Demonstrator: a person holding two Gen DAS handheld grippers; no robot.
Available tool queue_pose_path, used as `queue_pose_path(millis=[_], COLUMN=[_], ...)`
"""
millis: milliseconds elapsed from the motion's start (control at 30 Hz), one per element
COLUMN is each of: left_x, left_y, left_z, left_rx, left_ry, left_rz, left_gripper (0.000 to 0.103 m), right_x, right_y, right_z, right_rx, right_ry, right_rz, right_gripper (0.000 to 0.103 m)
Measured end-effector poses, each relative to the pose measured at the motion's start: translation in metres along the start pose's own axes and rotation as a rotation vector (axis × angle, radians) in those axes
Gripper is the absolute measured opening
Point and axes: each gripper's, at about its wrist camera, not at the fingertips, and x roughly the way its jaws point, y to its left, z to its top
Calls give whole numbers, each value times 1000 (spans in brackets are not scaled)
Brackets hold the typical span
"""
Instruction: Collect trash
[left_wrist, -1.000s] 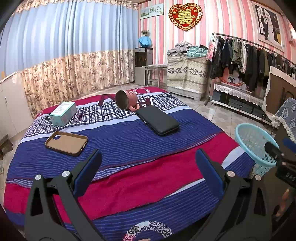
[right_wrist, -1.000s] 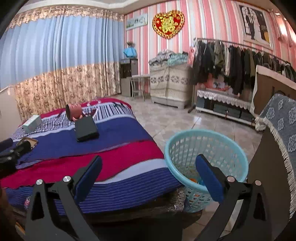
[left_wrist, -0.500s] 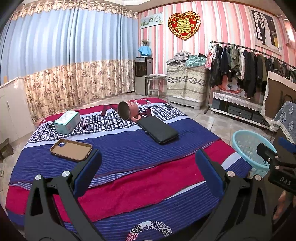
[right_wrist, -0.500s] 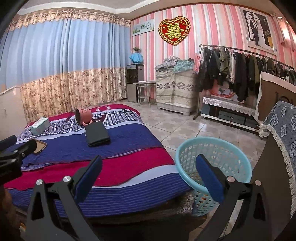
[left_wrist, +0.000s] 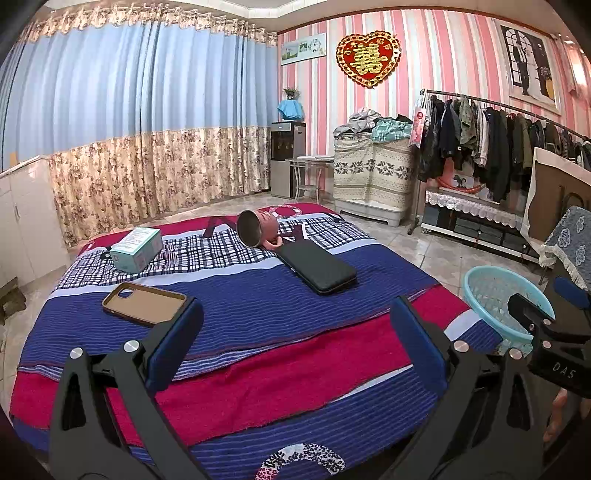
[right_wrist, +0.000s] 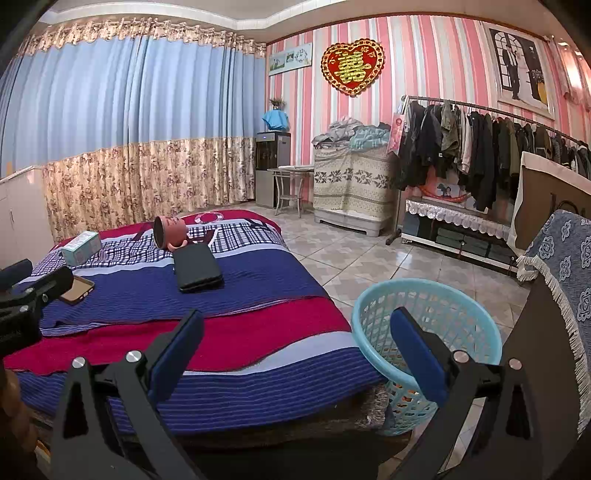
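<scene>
Left hand-held gripper (left_wrist: 295, 339), fingers spread wide with nothing between the blue pads (left_wrist: 173, 345), held above the near edge of a bed (left_wrist: 240, 310) covered in red, blue and plaid striped cloth; right hand-held gripper (right_wrist: 295, 341), likewise spread and empty, held over the bed's near corner beside a light-blue plastic basket (right_wrist: 476, 306) that stands on the tiled floor (right_wrist: 354, 262) just off the bed, coloured scraps visible through the mesh at its bottom. On the bed, from near to far: a brown phone case (left_wrist: 144, 302) lying flat near the left pad; a black flat case (left_wrist: 317, 267) at centre; a pink mug (left_wrist: 258, 232) tipped on its side, mouth towards the camera, touching the far end of the black case; a pale green box (left_wrist: 136, 249) at the far left. Background: blue and floral curtains (left_wrist: 147, 140), pink striped wall with a red heart ornament (left_wrist: 368, 57), and a loaded clothes rail (left_wrist: 491, 147) at right
</scene>
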Motion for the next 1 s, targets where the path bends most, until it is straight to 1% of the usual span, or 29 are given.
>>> queue_pose_path(millis=[1000], left_x=[2], left_y=[1], left_z=[-3], left_rx=[3], left_ry=[-9], left_rz=[11], left_gripper=[98], right_x=[-1], right_y=[4], right_z=[-2], right_rx=[-2], right_ry=[-9], right_rz=[2], right_gripper=[98])
